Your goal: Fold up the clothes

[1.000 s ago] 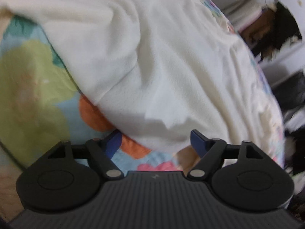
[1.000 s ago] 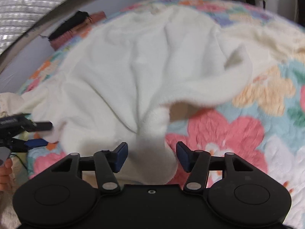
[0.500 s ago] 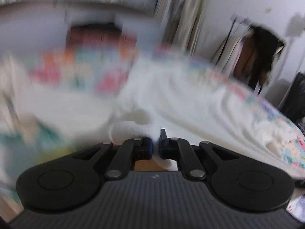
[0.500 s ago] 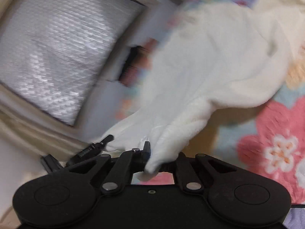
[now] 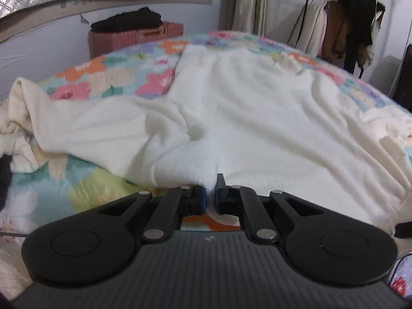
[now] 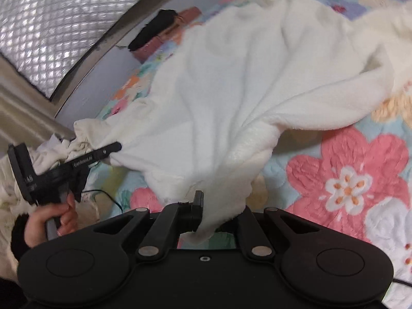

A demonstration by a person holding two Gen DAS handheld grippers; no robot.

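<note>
A cream fleece garment (image 5: 244,118) lies spread over a floral quilt (image 5: 85,85) on a bed. My left gripper (image 5: 211,195) is shut on the garment's near edge, with fabric pinched between its blue pads. In the right wrist view the same garment (image 6: 244,77) drapes toward me, and my right gripper (image 6: 215,216) is shut on another part of its near edge, the cloth covering the right finger. The left gripper also shows in the right wrist view (image 6: 117,146), held by a hand and clamped on the garment's left edge.
More cream clothes (image 5: 15,139) are bunched at the bed's left side, and others (image 5: 386,126) lie at the right. A pink box (image 5: 134,38) with dark clothing on top stands behind the bed. A clothes rack (image 5: 342,25) stands at the back right. A window frame (image 6: 85,49) is on the left.
Both grippers were open over the garment one second ago. They have since shut on its near edge and lifted it, and both views have tilted up toward the far wall.
</note>
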